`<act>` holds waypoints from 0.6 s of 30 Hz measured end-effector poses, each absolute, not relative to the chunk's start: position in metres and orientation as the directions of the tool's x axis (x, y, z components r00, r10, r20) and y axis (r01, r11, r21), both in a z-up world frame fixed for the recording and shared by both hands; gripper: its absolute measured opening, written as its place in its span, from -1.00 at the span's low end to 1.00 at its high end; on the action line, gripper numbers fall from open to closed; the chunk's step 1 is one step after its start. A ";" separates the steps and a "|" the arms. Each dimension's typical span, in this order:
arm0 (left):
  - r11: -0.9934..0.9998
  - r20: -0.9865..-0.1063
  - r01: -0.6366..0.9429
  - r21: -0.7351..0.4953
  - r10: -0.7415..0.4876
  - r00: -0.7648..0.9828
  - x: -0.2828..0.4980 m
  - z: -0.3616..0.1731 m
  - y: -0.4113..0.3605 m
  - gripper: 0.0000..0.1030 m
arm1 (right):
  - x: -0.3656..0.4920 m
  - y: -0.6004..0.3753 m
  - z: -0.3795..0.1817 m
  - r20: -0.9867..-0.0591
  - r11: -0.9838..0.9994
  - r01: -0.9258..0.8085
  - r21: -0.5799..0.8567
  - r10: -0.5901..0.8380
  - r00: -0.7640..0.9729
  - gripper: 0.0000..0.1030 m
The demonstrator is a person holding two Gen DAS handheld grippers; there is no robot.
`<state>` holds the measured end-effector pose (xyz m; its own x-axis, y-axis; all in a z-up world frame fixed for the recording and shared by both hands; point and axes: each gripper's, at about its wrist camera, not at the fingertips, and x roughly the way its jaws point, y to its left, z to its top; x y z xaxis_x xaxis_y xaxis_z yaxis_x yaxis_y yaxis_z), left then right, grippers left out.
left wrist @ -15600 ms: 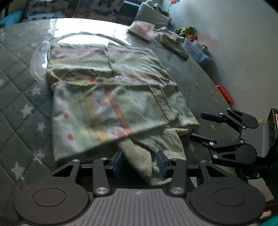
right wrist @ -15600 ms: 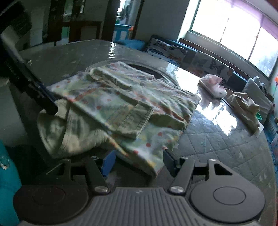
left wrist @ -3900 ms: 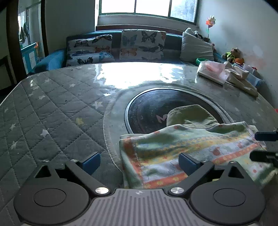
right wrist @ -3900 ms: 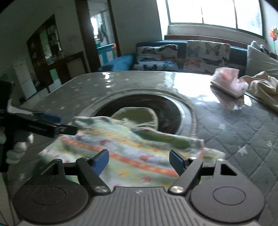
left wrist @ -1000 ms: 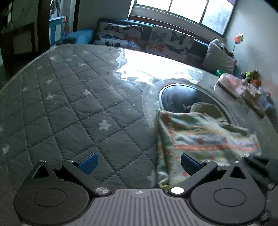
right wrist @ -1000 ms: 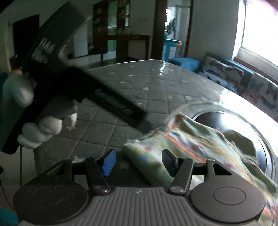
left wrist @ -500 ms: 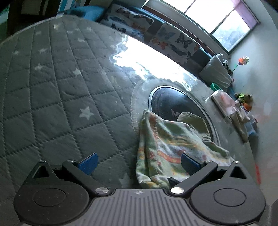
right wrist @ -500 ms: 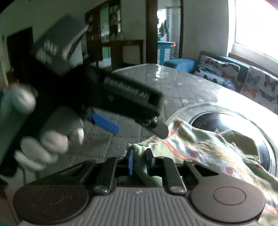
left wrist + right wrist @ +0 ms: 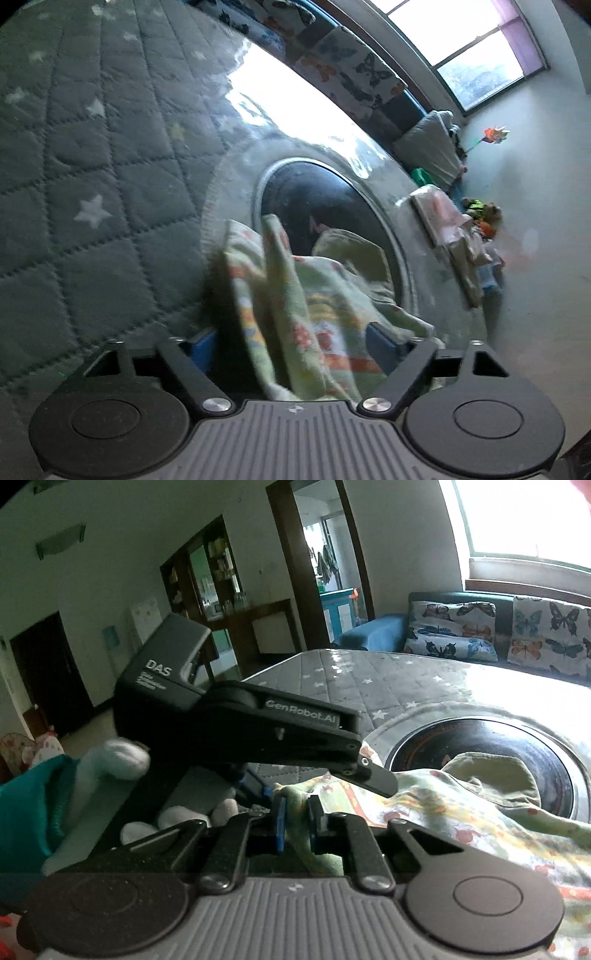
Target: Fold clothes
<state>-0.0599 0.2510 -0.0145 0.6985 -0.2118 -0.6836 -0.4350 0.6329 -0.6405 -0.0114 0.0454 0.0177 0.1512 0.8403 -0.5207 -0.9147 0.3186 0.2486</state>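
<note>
The right tongs (image 9: 295,821) pinch the near corner of the shirt (image 9: 295,314) on the table (image 9: 92,177); the left tongs (image 9: 291,341) straddle it, open. Best to match grips, then lift evenly.

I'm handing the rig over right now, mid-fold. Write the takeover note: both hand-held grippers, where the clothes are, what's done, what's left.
Right hand-held gripper: shut on the near corner of the patterned shirt.
Left hand-held gripper: open, fingers either side of the shirt's near end, not clamped.
The shirt is a narrow folded bundle on the quilted table, partly over the dark round inset, its near end lifted.
A pink garment lies at the far edge.
Done: the shirt is folded narrow.
Left: probably close the left one, finish the fold and smooth it flat.
</note>
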 end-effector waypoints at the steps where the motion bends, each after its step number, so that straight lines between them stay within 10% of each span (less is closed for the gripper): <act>1: 0.627 -0.682 -0.430 -0.649 -0.229 0.695 -0.059 -0.017 0.251 0.25 | -0.011 0.045 0.017 -0.519 0.316 -0.914 0.254 0.842 0.146 -0.79; 8: 0.583 -0.667 -0.433 -0.688 -0.273 0.693 -0.058 -0.029 0.253 -0.47 | -0.004 0.040 0.011 -0.513 0.285 -0.920 0.270 0.851 0.113 -0.79; 18: 0.619 -0.679 -0.425 -0.661 -0.251 0.690 -0.059 -0.027 0.249 -0.45 | 0.013 0.000 0.011 -0.519 0.399 -0.878 0.266 0.827 0.218 -0.42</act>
<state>-0.0588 0.2485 -0.0266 0.6899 -0.2509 -0.6790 -0.4250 0.6190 -0.6605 0.0128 0.0005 0.0112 0.2182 0.8266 -0.5187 -0.8776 0.3987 0.2661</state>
